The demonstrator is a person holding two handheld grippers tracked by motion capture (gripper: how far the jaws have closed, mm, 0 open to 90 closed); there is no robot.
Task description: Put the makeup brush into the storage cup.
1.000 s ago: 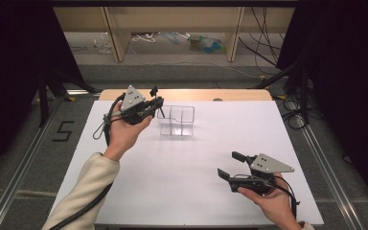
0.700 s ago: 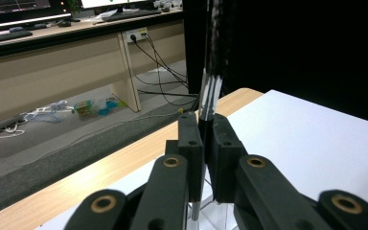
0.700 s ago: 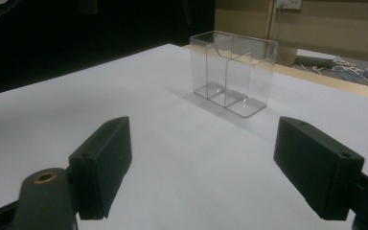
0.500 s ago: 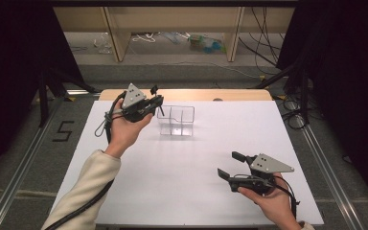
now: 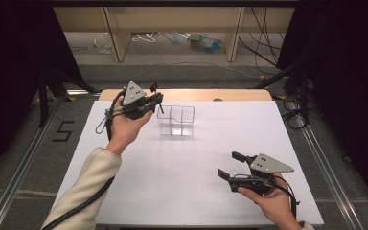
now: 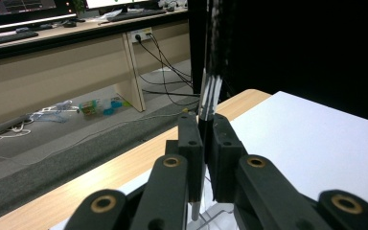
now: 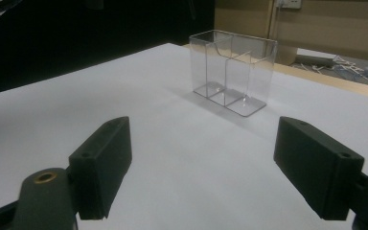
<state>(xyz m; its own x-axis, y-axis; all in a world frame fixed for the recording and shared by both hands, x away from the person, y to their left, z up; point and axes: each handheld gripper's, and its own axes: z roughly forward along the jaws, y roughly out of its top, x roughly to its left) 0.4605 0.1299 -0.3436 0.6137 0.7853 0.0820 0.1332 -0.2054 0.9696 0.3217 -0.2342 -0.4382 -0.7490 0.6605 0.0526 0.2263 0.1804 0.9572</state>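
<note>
My left gripper (image 5: 156, 98) is raised at the far left of the table, shut on a thin pen-like stick (image 5: 159, 104). In the left gripper view the stick (image 6: 211, 81) stands upright between the closed jaws of the left gripper (image 6: 203, 125), and its pale lower tip pokes out beneath them. It hangs at the left end of a clear plastic box (image 5: 176, 120) divided into compartments. My right gripper (image 5: 230, 165) rests low at the near right, open and holding nothing. Seen from the right gripper (image 7: 220, 177), the clear box (image 7: 232, 72) stands farther off on the white sheet.
A white sheet (image 5: 196, 191) covers the table, with a strip of wooden edge (image 5: 230, 95) at the far side. Beyond that edge lie the floor, cables and desk legs (image 5: 117, 33). Metal rails (image 5: 316, 148) run along both sides.
</note>
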